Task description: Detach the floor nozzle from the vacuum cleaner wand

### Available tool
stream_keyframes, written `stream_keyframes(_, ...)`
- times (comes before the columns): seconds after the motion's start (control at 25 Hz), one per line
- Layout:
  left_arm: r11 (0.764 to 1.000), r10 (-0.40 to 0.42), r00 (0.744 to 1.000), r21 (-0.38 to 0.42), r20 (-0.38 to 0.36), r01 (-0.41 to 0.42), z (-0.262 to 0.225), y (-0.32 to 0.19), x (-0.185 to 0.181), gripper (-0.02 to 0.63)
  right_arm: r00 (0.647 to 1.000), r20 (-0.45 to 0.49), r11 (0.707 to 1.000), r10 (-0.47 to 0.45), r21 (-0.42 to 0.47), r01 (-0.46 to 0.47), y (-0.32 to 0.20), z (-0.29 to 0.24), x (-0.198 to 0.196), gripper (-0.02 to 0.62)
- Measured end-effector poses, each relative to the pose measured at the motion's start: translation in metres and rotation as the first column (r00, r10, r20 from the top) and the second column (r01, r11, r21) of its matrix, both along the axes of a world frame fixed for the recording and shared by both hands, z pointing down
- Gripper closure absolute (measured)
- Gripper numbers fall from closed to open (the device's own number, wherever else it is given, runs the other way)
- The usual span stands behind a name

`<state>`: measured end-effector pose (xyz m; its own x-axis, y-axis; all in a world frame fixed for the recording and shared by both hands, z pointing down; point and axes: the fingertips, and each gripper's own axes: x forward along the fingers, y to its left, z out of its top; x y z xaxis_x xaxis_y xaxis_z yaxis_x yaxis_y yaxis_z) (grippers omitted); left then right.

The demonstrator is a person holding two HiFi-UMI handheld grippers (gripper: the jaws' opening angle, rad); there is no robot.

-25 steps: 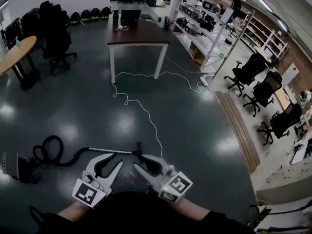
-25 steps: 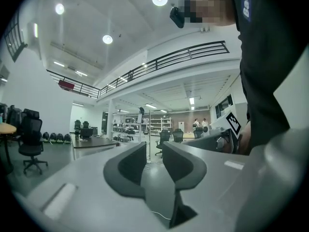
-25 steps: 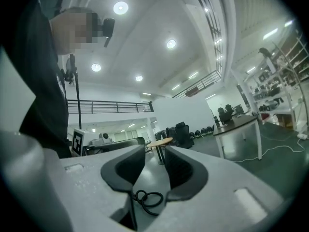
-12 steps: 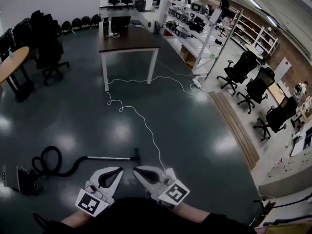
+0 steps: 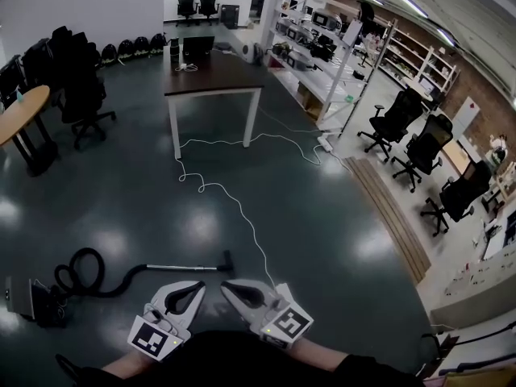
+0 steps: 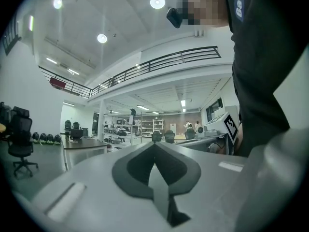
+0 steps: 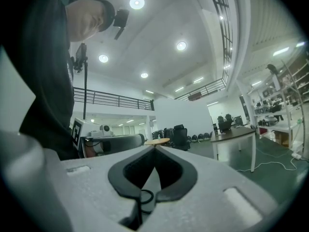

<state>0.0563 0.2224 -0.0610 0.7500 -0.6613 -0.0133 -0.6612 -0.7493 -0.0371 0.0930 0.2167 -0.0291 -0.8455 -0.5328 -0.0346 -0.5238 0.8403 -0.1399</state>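
dark glossy floor [image 5: 322, 216] holds the slim silver vacuum wand [image 5: 179, 268] with its small black floor nozzle [image 5: 228, 259] just ahead of the left gripper [image 5: 196, 289] and right gripper [image 5: 228, 289], both pressed fully closed on nothing. reaching down without opening first would likely just shove the wand away. only the head view shows wand and nozzle; both gripper views look level across the room.
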Motion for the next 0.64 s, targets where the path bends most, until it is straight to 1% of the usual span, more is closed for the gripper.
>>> stream_keyframes(0.24, 1.0, -0.016, 1.0, -0.007, 0.01, 0.016, 0.001, 0.003, -0.003, 0.604, 1.0, 0.023, 1.0, 0.0, 0.011, 0.0, 0.001, -0.008, 0.003, 0.594)
stream_keyframes(0.44, 1.0, -0.021, 1.0, -0.007, 0.012, 0.021, 0.003, 0.004, -0.003, 0.604, 1.0, 0.006, 1.0, -0.002, -0.01, 0.002, 0.003, -0.005, 0.005, 0.594)
stream_keyframes(0.64, 1.0, -0.028, 1.0, 0.005, 0.014, 0.028, -0.001, -0.001, -0.003, 0.604, 1.0, -0.003, 1.0, 0.007, 0.0, -0.007, -0.004, -0.007, 0.011, 0.594)
